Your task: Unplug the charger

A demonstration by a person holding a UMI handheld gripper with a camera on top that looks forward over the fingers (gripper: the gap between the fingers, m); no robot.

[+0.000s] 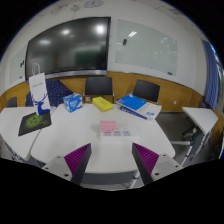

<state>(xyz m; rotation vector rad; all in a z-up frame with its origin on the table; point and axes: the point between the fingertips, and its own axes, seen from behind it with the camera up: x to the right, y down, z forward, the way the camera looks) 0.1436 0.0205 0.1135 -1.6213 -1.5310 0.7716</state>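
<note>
Tongs (pixel 110 160) are spread wide with nothing in them, hanging back over the table (pixel 60 135). No charger I can make out yet, so probably just scanning for it.

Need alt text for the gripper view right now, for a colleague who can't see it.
The gripper hangs open and empty above a white table, its jaws apart with nothing between them. Beyond them lie a pink box, a yellow box and a blue folder; no charger can be made out.
</note>
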